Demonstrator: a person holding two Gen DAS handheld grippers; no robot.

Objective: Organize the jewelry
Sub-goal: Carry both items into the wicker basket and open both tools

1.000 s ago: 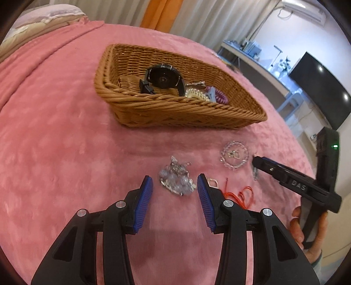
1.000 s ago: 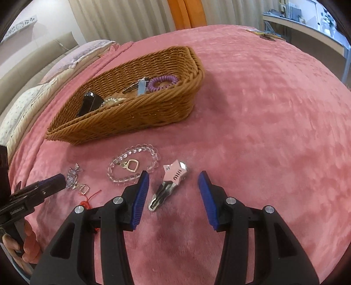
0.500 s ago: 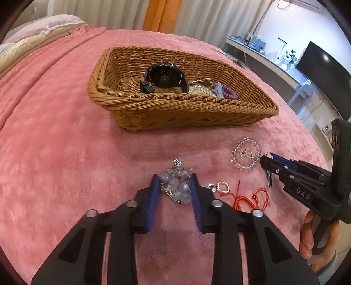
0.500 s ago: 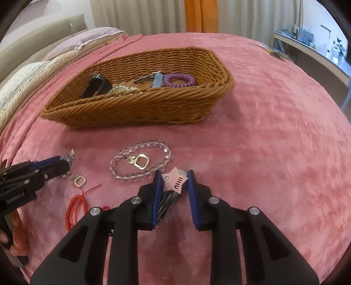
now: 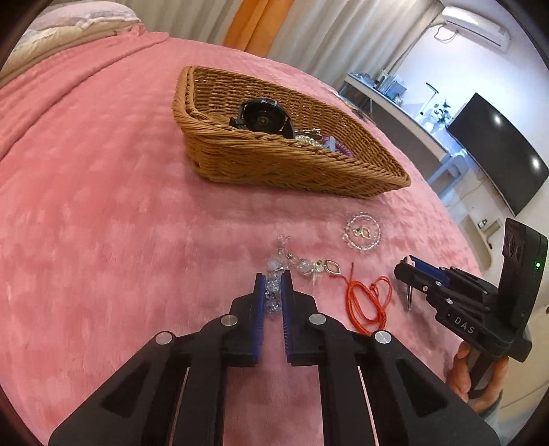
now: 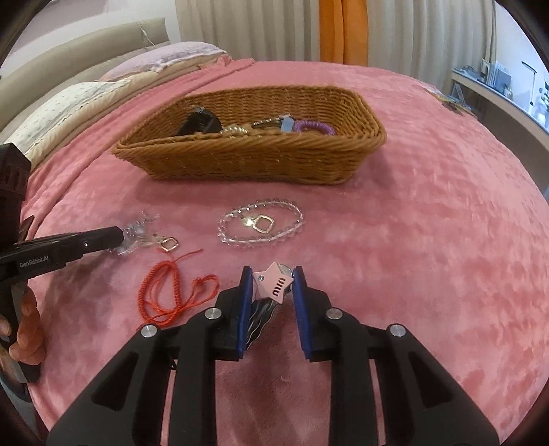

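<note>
A wicker basket [image 5: 260, 171] [image 6: 260, 161] on the pink blanket holds a black watch [image 5: 262, 116], a purple coil hair tie [image 6: 312, 126] and other pieces. My left gripper [image 5: 273, 278] is shut on a clear crystal charm [image 5: 272, 293] with a red cord [image 5: 369, 302] attached; the charm also shows in the right wrist view [image 6: 135, 235]. My right gripper [image 6: 272, 274] is shut on a pink star hair clip [image 6: 272, 286], lifted slightly. A clear bead bracelet [image 6: 260, 223] [image 5: 362, 233] lies between the grippers and the basket.
Pillows [image 6: 68, 106] lie at the bed's far left. A desk [image 5: 394, 99] and a dark TV screen [image 5: 497, 147] stand beyond the bed's right edge. Curtains [image 6: 274, 31] hang behind.
Both grippers went from open to shut: the left closed on the crystal charm and pulled it so its cord stretched out, the right closed on the star clip.
</note>
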